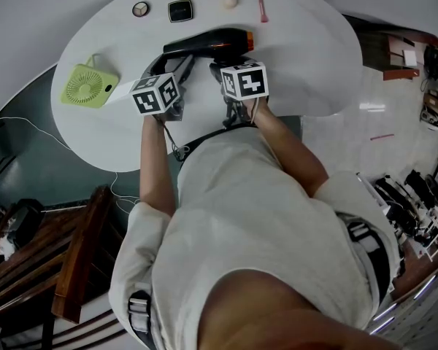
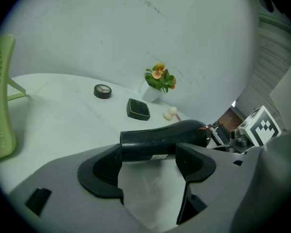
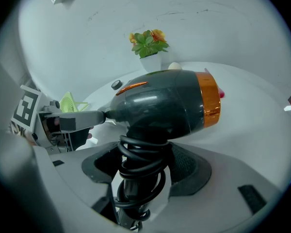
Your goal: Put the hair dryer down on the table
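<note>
At the table (image 1: 314, 86), right gripper (image 3: 145, 166) fingers tight on hair dryer (image 3: 165, 106) handle; left gripper (image 2: 150, 166) fingers apart.

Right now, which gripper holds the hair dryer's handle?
The right gripper: its jaws clamp the hair dryer handle; the left gripper stands open at the nozzle.

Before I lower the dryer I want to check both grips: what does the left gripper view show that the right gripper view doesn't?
Left only: the hair dryer with its nozzle across the parted left jaws, and a square black case. Right only: its cord-wrapped handle clamped between the right jaws, and its orange band. Both: the dryer body, the flower pot, the green fan.
</note>
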Demonstrator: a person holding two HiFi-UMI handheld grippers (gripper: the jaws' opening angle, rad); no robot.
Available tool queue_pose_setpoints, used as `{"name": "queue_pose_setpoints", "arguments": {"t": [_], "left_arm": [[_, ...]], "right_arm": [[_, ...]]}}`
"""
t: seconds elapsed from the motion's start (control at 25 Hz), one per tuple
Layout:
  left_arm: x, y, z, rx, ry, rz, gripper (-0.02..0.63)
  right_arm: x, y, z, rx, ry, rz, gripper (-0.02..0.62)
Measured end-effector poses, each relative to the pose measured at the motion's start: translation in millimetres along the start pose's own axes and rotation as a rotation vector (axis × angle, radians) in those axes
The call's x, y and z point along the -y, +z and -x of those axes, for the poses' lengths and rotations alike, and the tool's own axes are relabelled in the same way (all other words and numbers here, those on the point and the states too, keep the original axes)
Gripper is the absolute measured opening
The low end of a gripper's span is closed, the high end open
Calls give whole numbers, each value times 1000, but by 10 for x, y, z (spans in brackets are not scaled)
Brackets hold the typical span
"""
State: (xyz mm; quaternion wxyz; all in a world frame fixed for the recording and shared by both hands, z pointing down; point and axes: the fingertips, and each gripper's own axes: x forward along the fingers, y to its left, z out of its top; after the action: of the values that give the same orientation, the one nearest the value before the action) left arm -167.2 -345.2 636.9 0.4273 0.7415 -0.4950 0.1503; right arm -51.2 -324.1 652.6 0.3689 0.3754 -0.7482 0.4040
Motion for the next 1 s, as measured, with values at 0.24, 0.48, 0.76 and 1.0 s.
{"name": "queue_pose_setpoints", "arguments": {"t": [0.24,0.48,0.76,1.0], "left_arm": [[11,-2,-10,5,4,5,360],[13,7,-23,8,9,-3,360],[20,-1,-38,8,9,-7,361],[21,2,-29,9,10,-6,362]], "right_arm": [[13,-11,-15,1,5,-3,284],[41,-31,-41,-4,4,-8,284],[53,-58,-62,-6,9,-17,285],[68,-70,-63,-5,1,-14,285]]}}
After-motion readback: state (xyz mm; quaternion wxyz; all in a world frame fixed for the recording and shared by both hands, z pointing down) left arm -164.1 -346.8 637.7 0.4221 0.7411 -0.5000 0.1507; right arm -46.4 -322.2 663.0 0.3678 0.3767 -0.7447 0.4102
